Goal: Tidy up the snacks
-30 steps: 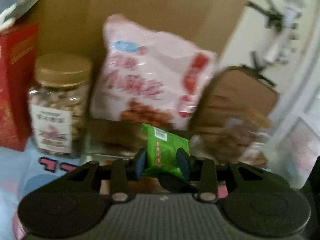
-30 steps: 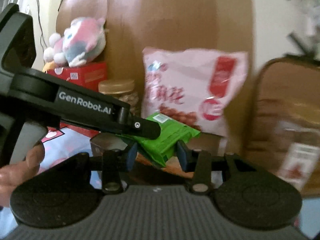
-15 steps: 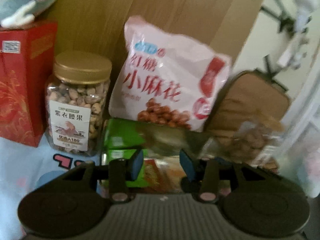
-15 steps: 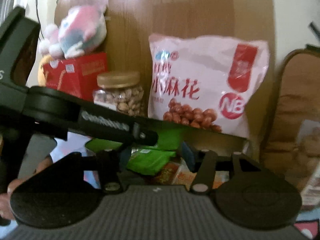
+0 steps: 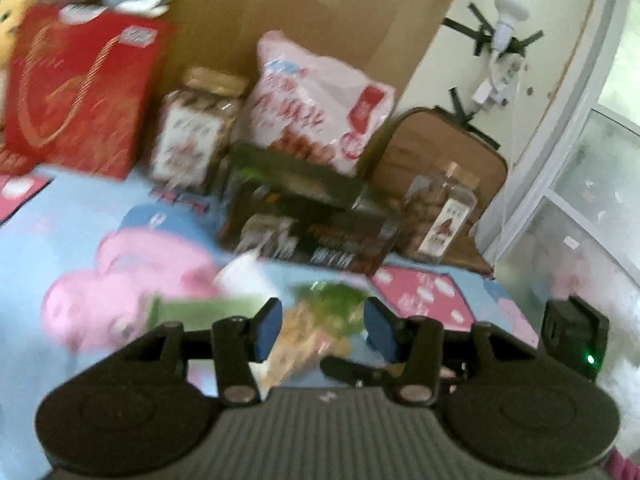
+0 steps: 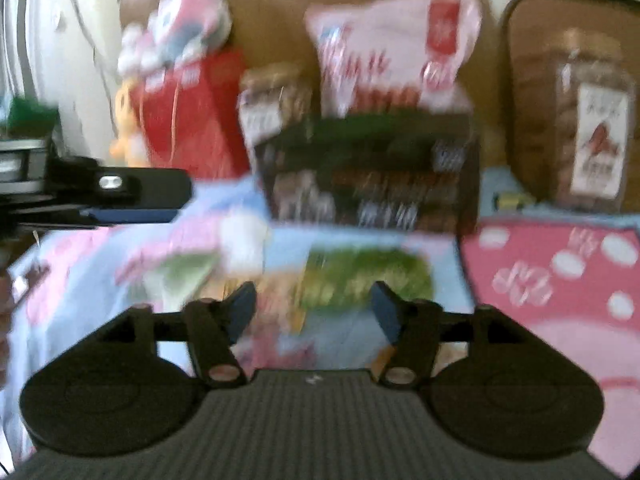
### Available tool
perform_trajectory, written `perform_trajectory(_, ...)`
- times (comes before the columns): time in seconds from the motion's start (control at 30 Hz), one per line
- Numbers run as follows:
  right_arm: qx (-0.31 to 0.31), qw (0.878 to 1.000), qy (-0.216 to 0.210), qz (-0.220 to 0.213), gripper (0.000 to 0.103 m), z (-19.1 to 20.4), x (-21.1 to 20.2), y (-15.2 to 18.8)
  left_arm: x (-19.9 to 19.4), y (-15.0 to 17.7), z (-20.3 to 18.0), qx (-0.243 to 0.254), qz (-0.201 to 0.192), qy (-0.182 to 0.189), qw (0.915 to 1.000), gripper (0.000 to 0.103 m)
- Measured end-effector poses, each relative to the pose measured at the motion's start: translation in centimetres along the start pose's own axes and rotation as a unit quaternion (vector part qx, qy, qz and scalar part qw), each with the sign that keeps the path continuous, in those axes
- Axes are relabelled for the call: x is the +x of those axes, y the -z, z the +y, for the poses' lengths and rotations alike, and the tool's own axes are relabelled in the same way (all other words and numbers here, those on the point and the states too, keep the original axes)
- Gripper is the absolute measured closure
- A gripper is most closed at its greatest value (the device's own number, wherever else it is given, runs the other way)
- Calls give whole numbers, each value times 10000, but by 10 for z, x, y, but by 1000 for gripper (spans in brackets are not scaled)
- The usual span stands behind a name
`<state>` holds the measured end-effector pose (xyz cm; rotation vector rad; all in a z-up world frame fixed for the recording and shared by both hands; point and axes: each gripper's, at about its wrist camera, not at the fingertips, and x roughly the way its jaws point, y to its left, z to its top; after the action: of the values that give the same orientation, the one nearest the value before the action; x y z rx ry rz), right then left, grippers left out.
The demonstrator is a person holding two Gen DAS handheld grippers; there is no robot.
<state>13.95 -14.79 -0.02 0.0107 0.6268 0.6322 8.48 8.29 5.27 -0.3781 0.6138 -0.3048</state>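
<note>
1. Left wrist view. The left gripper (image 5: 322, 328) had its jaws apart and had just been opening. A green-and-orange snack packet (image 5: 320, 328) lay on the blue patterned sheet (image 5: 80, 216) in line with the gap, with no pad pressing it, probably a fresh target. A dark display box (image 5: 304, 216) stood farther back, its contents too blurred to tell. Along the cardboard backing stood a red gift box (image 5: 80, 92), a nut jar (image 5: 196, 128) and a pink snack bag (image 5: 316, 96); a second jar (image 5: 440, 216) stood to the right.

2. Right wrist view. The right gripper (image 6: 314, 312) was empty, its jaws wide and just opening. A green packet (image 6: 360, 280) lay flat beyond its fingertips, before the box (image 6: 368, 172). The jar (image 6: 576, 120) appeared filled with brown snacks.
</note>
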Motion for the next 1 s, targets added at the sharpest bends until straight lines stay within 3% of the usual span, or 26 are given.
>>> perform_trajectory(0.13,-325,9990,265,146,32,17,4,4,-21,11,21,-222,-50,-259,9994,57)
perform_trajectory(0.33,-242,9994,183,145,36,24,-14,20,-40,20,45,-448,-128,-457,9979,57)
perform_trajectory(0.5,113,9960,519,-713,35,12,-62,30,-39,24,45,-449,-66,-287,9986,57)
perform_trajectory(0.6,456,9919,736,-930,35,-7,-86,32,-29,23,34,-365,76,-9,9993,57)
perform_trajectory(0.77,614,9939,541,-736,35,-9,-93,48,-5,29,2,96,388,252,9989,57)
perform_trajectory(0.87,414,9962,442,-624,35,2,-89,52,-1,38,-10,417,519,168,9976,57)
perform_trajectory(1.0,253,9980,49,-571,35,12,-83,49,-14,50,-6,406,653,-2,9970,57)
